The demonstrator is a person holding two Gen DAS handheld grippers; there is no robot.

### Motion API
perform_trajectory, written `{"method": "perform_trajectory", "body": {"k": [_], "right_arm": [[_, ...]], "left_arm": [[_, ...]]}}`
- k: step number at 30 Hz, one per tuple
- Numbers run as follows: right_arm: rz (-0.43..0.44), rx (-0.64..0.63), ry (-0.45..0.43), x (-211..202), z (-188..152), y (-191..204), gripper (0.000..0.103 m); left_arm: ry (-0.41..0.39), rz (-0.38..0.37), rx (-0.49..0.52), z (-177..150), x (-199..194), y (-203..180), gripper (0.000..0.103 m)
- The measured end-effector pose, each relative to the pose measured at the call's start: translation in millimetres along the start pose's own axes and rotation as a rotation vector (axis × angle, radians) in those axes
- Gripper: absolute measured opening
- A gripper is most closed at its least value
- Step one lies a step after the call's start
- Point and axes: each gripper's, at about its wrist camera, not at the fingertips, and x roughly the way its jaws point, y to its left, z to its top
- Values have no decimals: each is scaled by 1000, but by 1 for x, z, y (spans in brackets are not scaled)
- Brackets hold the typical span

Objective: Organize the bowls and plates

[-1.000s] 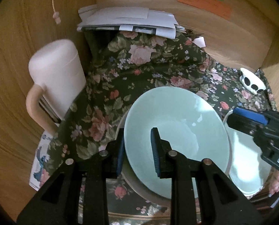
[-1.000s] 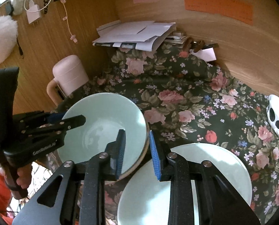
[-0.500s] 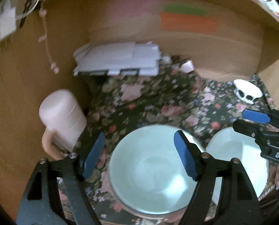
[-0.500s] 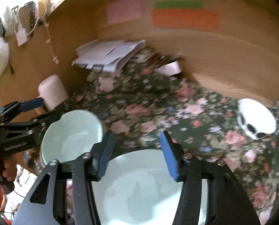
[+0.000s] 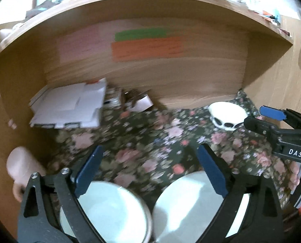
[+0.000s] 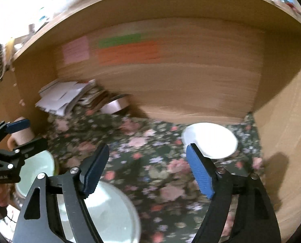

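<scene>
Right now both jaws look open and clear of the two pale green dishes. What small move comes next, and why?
Probably swing the right gripper toward the white dish near the back right corner. Both grippers' jaws have just been opening, with nothing between them. The pale green bowl and plate sit side by side on the floral cloth; the white dish stands apart, untouched.

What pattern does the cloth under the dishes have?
The cloth is dark green with pink flowers, seen best in the right wrist view.
</scene>
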Motion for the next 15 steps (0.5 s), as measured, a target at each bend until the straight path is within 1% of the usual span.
{"method": "perform_trajectory", "body": {"k": [3, 8, 15], "right_arm": [[-45, 17, -4, 3, 3, -20, 78], [-103, 61, 16, 18, 5, -54, 78], [-180, 119, 81, 50, 0, -96, 78]], "left_arm": [[4, -28, 12, 13, 13, -14, 98], [65, -70, 24, 31, 47, -31, 98], [136, -67, 56, 48, 97, -49, 98]]}}
